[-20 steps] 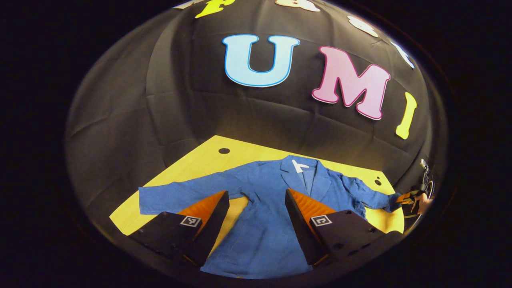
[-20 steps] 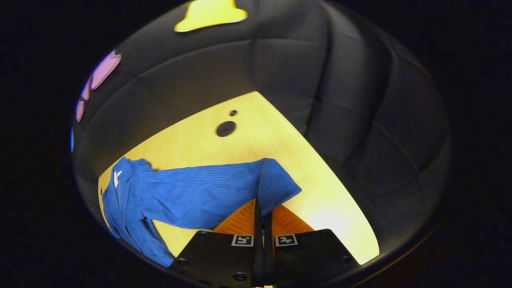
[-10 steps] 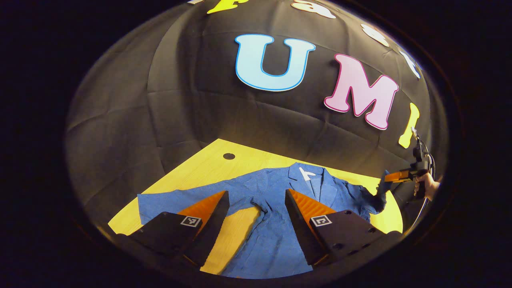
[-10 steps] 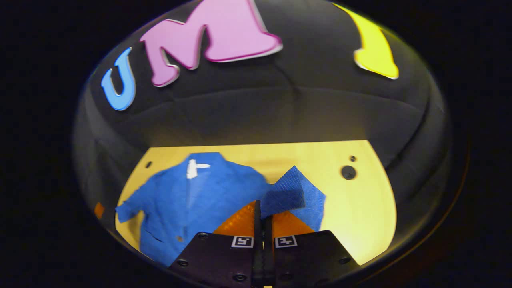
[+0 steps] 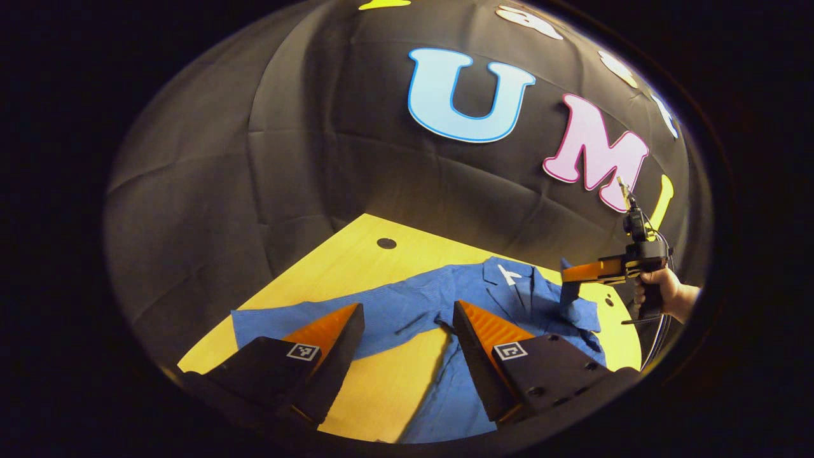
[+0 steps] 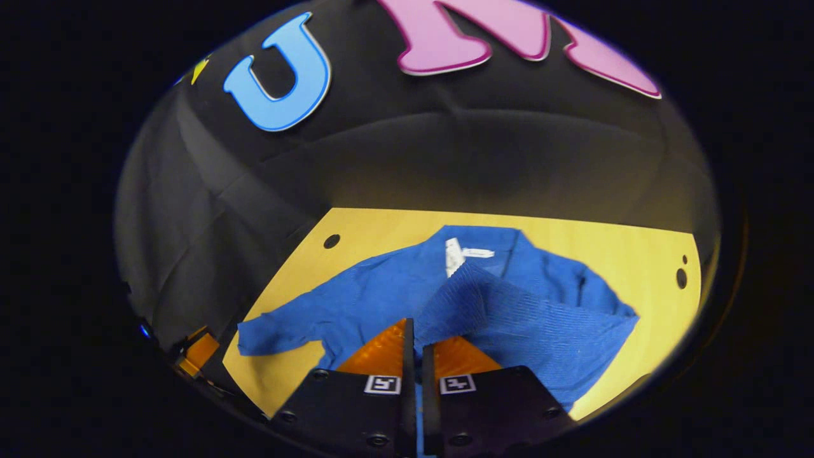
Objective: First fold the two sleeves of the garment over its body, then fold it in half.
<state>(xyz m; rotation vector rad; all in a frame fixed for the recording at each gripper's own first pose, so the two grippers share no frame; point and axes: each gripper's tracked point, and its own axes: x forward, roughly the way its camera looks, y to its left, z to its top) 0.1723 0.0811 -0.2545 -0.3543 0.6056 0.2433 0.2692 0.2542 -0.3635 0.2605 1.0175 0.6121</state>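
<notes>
A blue long-sleeved jacket (image 5: 445, 375) lies front-up on the yellow table (image 5: 331, 270), collar toward the wall. My left gripper (image 5: 407, 318) hovers open above the near edge, with the jacket's left sleeve (image 5: 305, 318) lying flat beyond its fingers. In the right gripper view my right gripper (image 6: 416, 331) is shut on the cuff of the other sleeve (image 6: 509, 312), which it holds lifted over the jacket's body (image 6: 356, 299) below the collar label (image 6: 453, 254). In the left gripper view that right gripper (image 5: 569, 275) shows far right, held by a hand (image 5: 661, 286), with the sleeve hanging from it.
The table has round holes near its far corners (image 5: 386, 243) (image 6: 682, 278). Black cloth walls close in behind and on both sides. Bare tabletop shows to the left of the jacket (image 5: 318, 280) and along the right edge (image 6: 636, 254). My left gripper's fingers (image 6: 194, 350) show at the lower left of the right gripper view.
My right gripper has lifted the right sleeve's cuff off the table and swung it leftward over the jacket's body. My left gripper has shifted its view slightly left and stayed open.
</notes>
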